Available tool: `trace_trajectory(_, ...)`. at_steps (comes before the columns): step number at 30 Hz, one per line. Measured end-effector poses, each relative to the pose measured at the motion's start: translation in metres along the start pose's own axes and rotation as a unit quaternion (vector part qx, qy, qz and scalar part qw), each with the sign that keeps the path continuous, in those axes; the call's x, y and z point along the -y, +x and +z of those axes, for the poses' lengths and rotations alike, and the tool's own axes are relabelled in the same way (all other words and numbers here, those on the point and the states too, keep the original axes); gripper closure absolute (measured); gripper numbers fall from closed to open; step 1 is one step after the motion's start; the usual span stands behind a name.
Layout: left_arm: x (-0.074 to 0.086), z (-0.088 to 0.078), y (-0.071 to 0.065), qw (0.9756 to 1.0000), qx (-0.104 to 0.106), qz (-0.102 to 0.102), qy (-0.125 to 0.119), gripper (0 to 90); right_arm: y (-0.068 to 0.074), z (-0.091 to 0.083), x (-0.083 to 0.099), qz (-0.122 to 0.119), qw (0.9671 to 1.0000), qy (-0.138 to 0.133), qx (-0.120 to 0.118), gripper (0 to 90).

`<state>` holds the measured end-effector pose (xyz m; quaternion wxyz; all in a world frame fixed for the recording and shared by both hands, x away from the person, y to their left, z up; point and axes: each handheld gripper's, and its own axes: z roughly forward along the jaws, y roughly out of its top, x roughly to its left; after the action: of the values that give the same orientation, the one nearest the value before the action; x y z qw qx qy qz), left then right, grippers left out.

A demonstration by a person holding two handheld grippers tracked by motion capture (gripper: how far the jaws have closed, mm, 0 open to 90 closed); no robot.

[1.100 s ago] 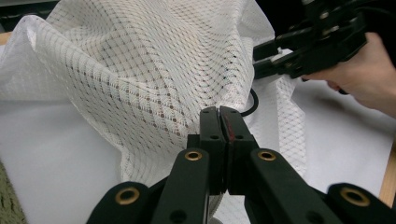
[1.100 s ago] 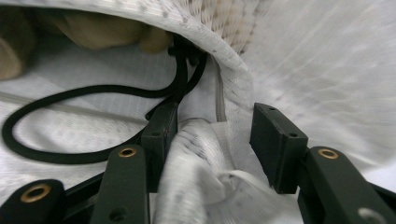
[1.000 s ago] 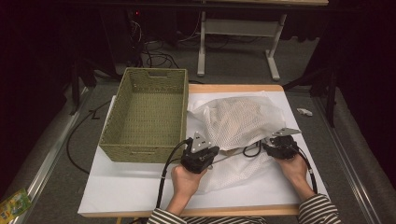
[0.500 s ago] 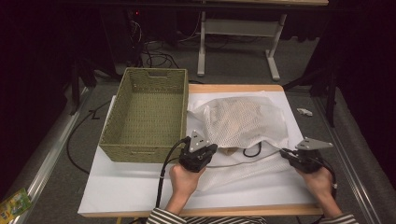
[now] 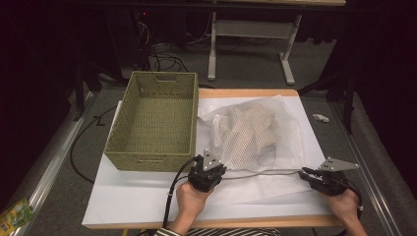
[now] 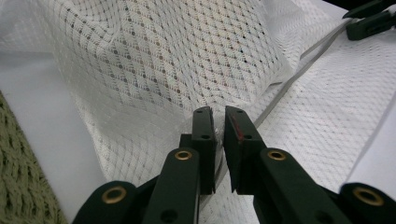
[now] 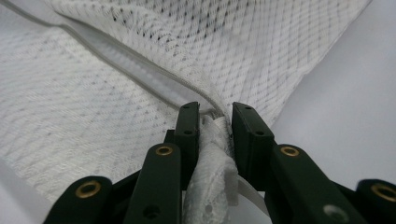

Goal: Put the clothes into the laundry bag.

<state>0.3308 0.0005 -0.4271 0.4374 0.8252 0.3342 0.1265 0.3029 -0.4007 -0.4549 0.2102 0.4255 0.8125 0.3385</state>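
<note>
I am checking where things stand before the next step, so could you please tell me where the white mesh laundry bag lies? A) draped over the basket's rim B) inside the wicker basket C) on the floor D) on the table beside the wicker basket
D: the white mesh laundry bag lies on the table, to the right of the wicker basket, whose inside looks empty.

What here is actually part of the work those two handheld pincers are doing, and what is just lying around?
In the job:
- white mesh laundry bag, something bundled inside
- its zipper edge, stretched between the grippers
- left gripper, pinching the mesh
- right gripper, clamped on bunched mesh

Lying about:
- woven basket, nothing in it
- small white object on the floor
- yellow-green packet on the floor
</note>
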Motion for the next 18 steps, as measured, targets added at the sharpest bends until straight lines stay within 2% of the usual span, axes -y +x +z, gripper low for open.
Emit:
trace_trajectory(2, 0.001, -0.001, 0.000, 1.0000, -0.002, 0.001, -0.002, 81.2, 0.002, -0.003, -0.001, -0.002, 0.9999, -0.011, 0.004, 72.2)
trace_trajectory(8, 0.005, -0.002, -0.004, 0.9998, -0.014, 0.010, -0.006, 76.8, 0.001, -0.005, -0.003, -0.005, 0.9999, -0.013, 0.005, 71.4)
trace_trajectory(12, 0.007, -0.005, -0.005, 0.9995, -0.028, 0.012, -0.004, 68.7, 0.002, -0.009, -0.002, -0.008, 0.9994, -0.031, 0.016, 67.4)
trace_trajectory(18, 0.013, -0.008, -0.005, 0.9983, -0.057, 0.016, -0.005, 55.7, 0.003, -0.010, -0.004, -0.001, 0.9993, -0.034, 0.018, 58.4)
